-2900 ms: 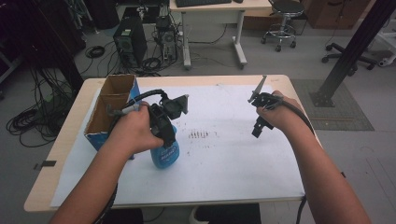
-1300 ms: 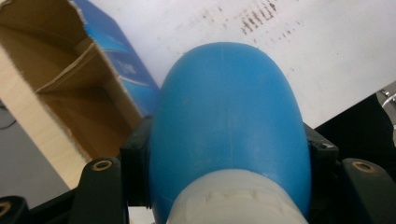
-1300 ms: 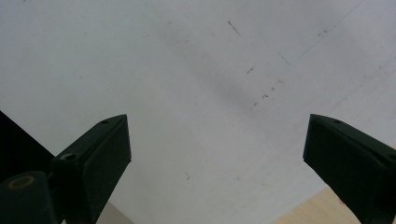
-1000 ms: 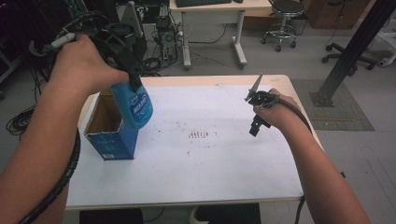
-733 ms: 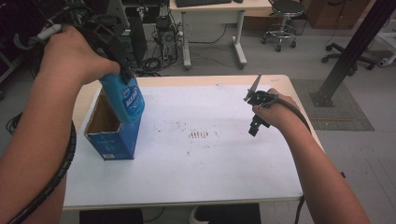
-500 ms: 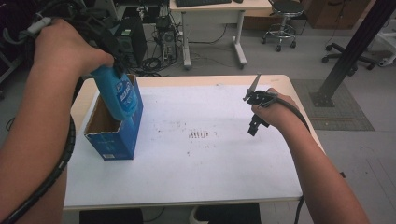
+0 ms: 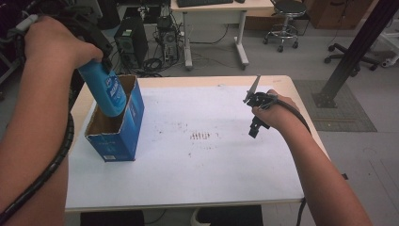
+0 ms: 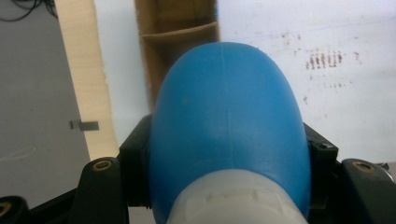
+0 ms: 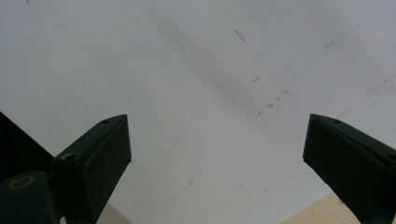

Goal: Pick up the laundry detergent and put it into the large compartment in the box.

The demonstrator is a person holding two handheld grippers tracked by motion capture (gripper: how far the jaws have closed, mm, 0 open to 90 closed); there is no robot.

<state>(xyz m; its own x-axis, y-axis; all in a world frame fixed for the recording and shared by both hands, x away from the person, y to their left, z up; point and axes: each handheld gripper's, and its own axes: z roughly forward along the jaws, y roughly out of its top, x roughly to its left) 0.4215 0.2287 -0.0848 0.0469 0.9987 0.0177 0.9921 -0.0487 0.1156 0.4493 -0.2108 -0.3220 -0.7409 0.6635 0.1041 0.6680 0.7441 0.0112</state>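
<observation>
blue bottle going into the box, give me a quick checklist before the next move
1. Grip: the left gripper has its fingers clamped on both sides of the blue plastic bottle: ok.
2. Bottle over the opening: in the high view its lower end sits at the mouth of the open blue cardboard box: ok.
3. Box upright on the white table, top open: ok.
4. Room inside the box: a cardboard divider shows in the left gripper view; the space below is hidden: cannot tell.
5. Bottle angle: tilted, not plumb over the box: not ok.
6. Right gripper open, empty and away from the box: ok.
</observation>
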